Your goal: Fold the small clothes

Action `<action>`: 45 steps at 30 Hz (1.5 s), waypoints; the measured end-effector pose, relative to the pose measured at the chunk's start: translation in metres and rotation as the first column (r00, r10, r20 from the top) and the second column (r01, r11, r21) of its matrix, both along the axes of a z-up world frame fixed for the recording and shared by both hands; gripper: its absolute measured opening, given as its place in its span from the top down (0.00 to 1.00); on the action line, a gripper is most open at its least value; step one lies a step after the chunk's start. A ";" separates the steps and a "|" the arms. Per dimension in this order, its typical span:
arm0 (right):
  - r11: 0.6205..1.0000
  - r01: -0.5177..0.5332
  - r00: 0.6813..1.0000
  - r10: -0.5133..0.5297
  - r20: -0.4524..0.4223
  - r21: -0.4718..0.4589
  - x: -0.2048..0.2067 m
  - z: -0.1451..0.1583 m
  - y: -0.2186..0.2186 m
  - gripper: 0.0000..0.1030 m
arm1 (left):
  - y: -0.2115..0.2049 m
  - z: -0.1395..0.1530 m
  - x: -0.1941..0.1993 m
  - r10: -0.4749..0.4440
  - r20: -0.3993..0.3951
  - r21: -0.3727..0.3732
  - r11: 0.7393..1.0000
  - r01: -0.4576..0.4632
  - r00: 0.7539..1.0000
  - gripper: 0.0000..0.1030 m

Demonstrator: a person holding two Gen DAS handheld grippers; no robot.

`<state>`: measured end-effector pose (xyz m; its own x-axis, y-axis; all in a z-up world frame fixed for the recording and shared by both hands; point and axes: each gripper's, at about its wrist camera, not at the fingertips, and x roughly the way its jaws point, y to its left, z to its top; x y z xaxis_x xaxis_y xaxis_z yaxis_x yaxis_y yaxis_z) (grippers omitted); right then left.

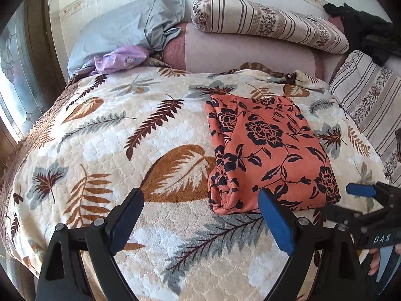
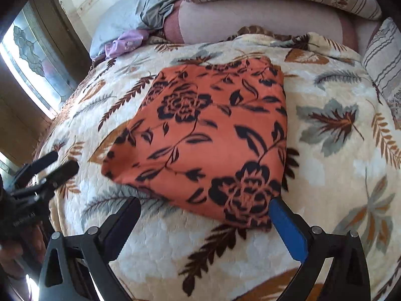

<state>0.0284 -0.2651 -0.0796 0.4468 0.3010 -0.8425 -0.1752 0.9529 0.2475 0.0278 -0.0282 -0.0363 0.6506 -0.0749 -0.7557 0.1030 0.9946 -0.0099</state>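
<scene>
An orange garment with black flowers [image 1: 268,150] lies folded into a compact rectangle on the leaf-patterned bedspread [image 1: 112,138]; it also shows in the right wrist view [image 2: 208,138]. My left gripper [image 1: 200,200] is open and empty, just in front of the garment's near left corner. My right gripper [image 2: 204,208] is open and empty, its fingers straddling the garment's near edge. The right gripper shows at the right edge of the left wrist view [image 1: 368,193], and the left gripper shows at the left edge of the right wrist view [image 2: 55,165].
A crumpled purple garment [image 1: 120,59] lies at the head of the bed by a blue-grey pillow [image 1: 130,25]. Striped pillows [image 1: 270,21] and a pink bolster [image 1: 245,52] line the back. A dark item [image 1: 368,30] sits far right. A window [image 1: 15,80] is at left.
</scene>
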 end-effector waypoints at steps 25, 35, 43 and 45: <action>0.928 0.359 0.923 -0.337 0.187 -0.100 -0.043 0.038 -0.006 0.00 | -0.023 0.023 -0.007 0.068 0.010 -0.005 0.998 -0.068 0.998 0.10; 0.941 0.310 0.938 -0.280 0.206 -0.134 -0.032 0.047 0.007 0.00 | -0.024 0.030 -0.007 0.062 0.023 0.003 0.998 -0.063 0.998 0.10; 0.946 0.286 0.945 -0.252 0.211 -0.154 -0.028 0.051 0.010 0.00 | -0.031 0.031 -0.004 0.042 0.018 0.012 0.999 -0.043 0.999 0.10; 0.946 0.283 0.946 -0.248 0.211 -0.157 -0.026 0.052 0.010 0.00 | -0.031 0.031 -0.004 0.036 0.020 0.008 0.999 -0.036 0.999 0.10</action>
<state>0.0021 -0.2548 -0.0277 0.6432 -0.0008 -0.7657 0.0639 0.9966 0.0527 0.0238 -0.0597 -0.0052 0.6675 -0.0443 -0.7433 0.0669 0.9978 0.0006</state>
